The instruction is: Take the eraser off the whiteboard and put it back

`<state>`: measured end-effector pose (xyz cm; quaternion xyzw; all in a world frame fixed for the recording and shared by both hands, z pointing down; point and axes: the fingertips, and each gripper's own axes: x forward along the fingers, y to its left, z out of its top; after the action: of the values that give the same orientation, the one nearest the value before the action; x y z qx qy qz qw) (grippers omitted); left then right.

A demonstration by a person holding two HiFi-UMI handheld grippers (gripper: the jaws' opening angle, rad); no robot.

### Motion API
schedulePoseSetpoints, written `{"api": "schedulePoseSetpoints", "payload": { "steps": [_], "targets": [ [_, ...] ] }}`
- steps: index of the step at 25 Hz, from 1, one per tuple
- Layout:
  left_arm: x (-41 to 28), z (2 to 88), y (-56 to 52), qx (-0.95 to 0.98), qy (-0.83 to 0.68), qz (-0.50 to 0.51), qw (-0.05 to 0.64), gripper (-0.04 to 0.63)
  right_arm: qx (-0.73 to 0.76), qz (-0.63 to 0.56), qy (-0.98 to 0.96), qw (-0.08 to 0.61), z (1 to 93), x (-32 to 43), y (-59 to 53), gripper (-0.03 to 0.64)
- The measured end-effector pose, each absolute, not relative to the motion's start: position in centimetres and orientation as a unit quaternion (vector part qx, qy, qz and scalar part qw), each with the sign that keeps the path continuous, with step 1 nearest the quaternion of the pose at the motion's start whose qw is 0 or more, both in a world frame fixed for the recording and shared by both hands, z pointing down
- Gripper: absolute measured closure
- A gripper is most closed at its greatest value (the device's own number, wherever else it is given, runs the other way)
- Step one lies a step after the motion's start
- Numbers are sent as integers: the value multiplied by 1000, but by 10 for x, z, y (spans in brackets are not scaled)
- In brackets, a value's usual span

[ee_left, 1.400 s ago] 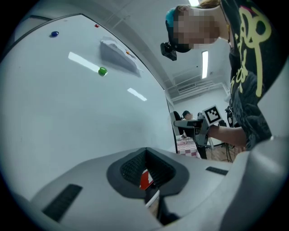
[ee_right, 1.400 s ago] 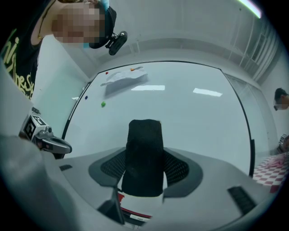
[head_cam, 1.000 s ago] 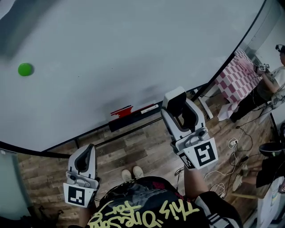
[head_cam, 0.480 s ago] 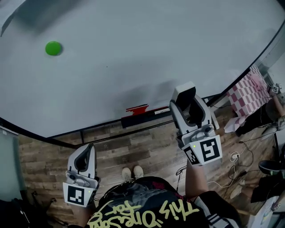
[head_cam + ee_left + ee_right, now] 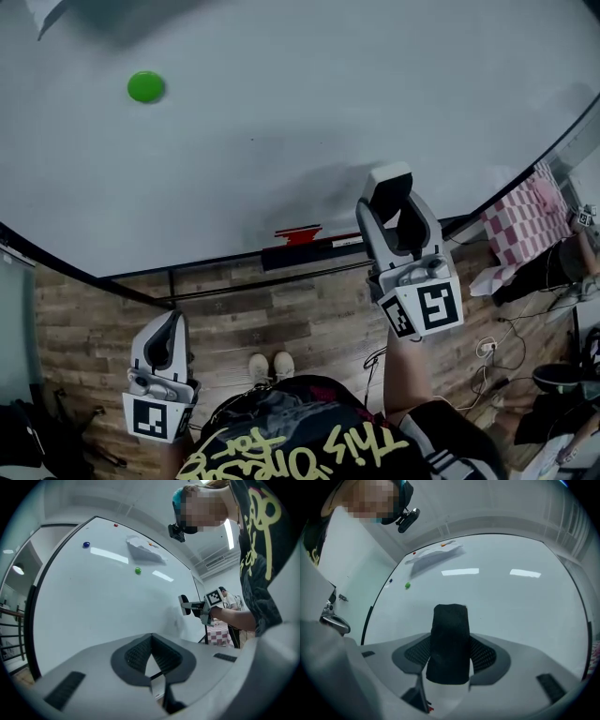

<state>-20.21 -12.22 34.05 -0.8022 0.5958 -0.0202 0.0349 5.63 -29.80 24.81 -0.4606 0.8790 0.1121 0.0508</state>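
Observation:
My right gripper is shut on the eraser, held just in front of the whiteboard, above the right end of its tray. From the right gripper view the eraser is a dark felt block standing upright between the pads, its far end toward the board. My left gripper hangs low at the left, away from the board, its jaws shut with nothing in them. The left gripper view catches the right gripper with the eraser near the board.
A green magnet sticks to the board at the upper left, below a pinned sheet of paper. Red markers lie on the tray. A checkered cloth and another person are at the right, cables on the wooden floor.
My left gripper has dropped lower and further left in the head view, away from the board. My right gripper keeps its grip on the eraser and has edged up toward the board.

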Motion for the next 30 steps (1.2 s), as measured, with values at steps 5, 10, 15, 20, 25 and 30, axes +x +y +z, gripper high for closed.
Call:
{"api": "schedulePoseSetpoints", "payload": {
  "steps": [5,10,15,20,25,30],
  "targets": [
    [-208,340,-115,-794,606,-23,40,589,-460,112,879,52,244,51,-306,376],
    [-209,340,-113,-791,610,-23,44,589,-464,109,877,52,242,51,-315,376],
    [-214,340,-112,-785,618,-23,43,589,-468,111,876,44,246,50,-325,376],
    [-215,338,-111,-781,623,-21,44,589,-473,114,873,41,247,50,-329,376],
    [-217,340,-107,-775,631,-25,40,589,-475,115,872,41,248,49,-334,376],
    [-221,341,-105,-772,634,-25,45,589,-479,119,869,42,249,47,-334,376]
  ]
}}
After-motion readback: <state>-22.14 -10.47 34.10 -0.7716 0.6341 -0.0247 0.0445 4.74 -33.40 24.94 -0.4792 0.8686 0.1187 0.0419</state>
